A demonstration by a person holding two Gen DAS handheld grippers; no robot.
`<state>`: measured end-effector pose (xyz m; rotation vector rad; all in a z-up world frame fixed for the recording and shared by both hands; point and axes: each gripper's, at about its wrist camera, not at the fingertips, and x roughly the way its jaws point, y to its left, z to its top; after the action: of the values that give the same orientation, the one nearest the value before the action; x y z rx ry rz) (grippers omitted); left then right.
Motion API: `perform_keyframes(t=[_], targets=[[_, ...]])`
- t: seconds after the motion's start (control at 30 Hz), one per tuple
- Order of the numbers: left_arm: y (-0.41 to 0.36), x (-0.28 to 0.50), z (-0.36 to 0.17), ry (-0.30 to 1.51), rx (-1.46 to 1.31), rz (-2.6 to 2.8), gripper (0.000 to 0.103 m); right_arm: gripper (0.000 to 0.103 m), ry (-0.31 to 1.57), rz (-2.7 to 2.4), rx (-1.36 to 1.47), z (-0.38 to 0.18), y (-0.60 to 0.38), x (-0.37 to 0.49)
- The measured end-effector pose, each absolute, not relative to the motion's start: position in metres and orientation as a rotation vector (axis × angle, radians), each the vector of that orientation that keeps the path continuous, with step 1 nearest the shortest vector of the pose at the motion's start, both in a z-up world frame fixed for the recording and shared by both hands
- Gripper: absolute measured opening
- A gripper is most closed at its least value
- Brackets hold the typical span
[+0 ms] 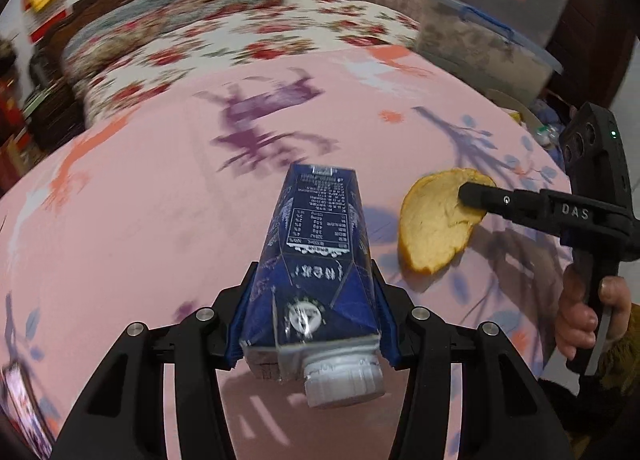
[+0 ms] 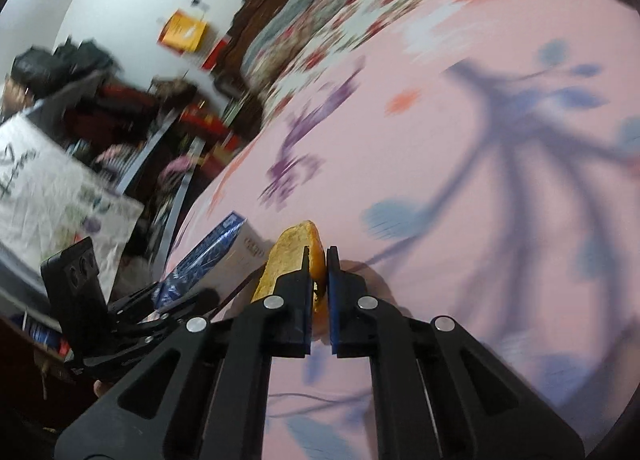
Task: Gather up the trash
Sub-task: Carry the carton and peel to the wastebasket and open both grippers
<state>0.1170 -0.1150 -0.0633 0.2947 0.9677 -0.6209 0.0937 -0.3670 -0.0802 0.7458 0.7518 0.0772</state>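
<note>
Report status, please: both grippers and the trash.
Left gripper shut on blue milk carton. Right gripper shut on yellow-orange fruit peel. Both above pink patterned bedsheet. Nothing in the way.

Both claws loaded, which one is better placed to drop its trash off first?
Left, probably, but no bin shows. The left claw grips the blue carton squarely along both sides; the right claw only pinches the rim of the orange peel.
</note>
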Motion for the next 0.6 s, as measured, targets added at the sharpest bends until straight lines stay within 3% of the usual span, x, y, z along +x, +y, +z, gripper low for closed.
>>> perform_keyframes(t=[0.6], targets=[[-0.467, 0.119, -0.016, 0.885, 0.489, -1.081, 0.047, 0.008, 0.435, -0.448, 0.749, -0.001, -0.65, -0.052]])
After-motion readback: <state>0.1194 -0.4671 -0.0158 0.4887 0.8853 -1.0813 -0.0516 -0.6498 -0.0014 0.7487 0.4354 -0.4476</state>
